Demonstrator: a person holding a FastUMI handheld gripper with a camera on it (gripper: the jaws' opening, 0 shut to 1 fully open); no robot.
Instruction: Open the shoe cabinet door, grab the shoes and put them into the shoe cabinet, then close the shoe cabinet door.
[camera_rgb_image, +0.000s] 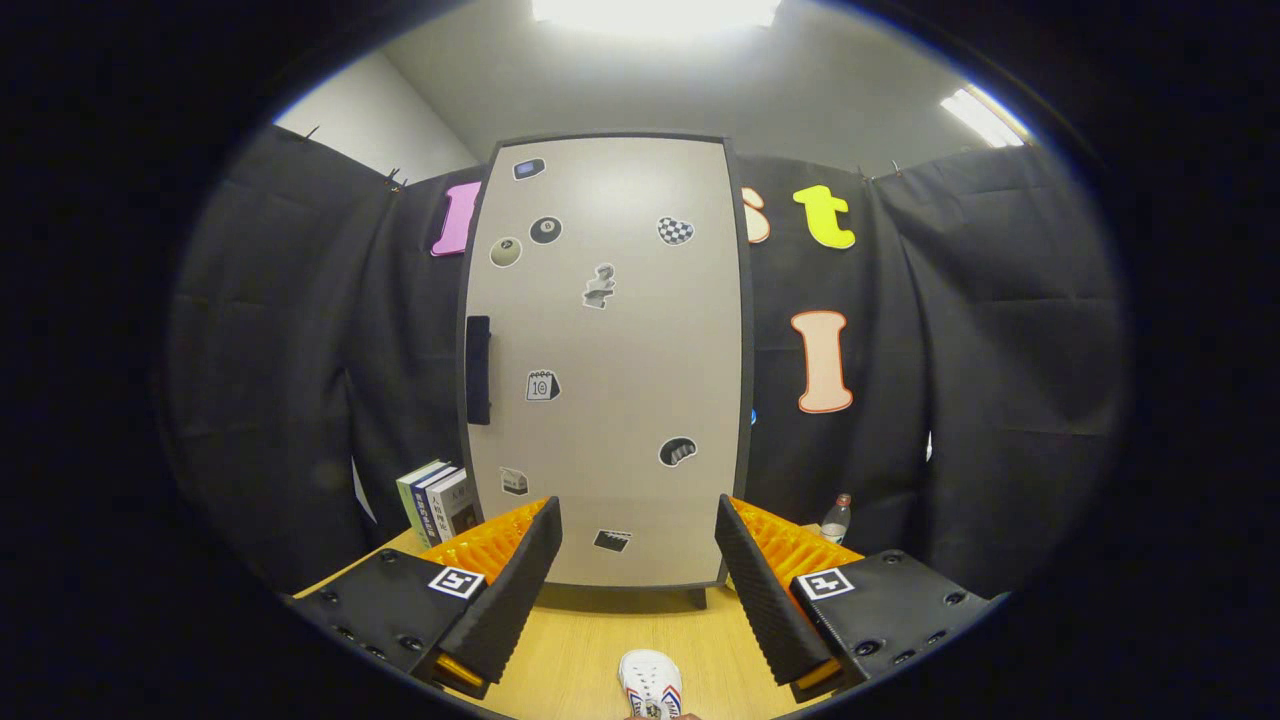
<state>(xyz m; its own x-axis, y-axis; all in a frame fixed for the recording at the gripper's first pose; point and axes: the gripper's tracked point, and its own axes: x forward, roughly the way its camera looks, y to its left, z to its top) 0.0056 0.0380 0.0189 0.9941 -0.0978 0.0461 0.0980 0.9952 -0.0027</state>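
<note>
The shoe cabinet (610, 360) stands upright on the wooden table, straight ahead beyond my fingers. Its beige door is closed and carries several small stickers. A dark vertical handle (478, 370) sits on the door's left edge. A white shoe (651, 684) with coloured markings lies on the table below and between my fingers, close to me. My gripper (638, 525) is open, its fingers spread wide with nothing between them, some way short of the cabinet door.
A few upright books (437, 503) stand on the table left of the cabinet. A small bottle (836, 518) stands to its right, behind my right finger. The wooden table (590, 640) runs from me to the cabinet's foot.
</note>
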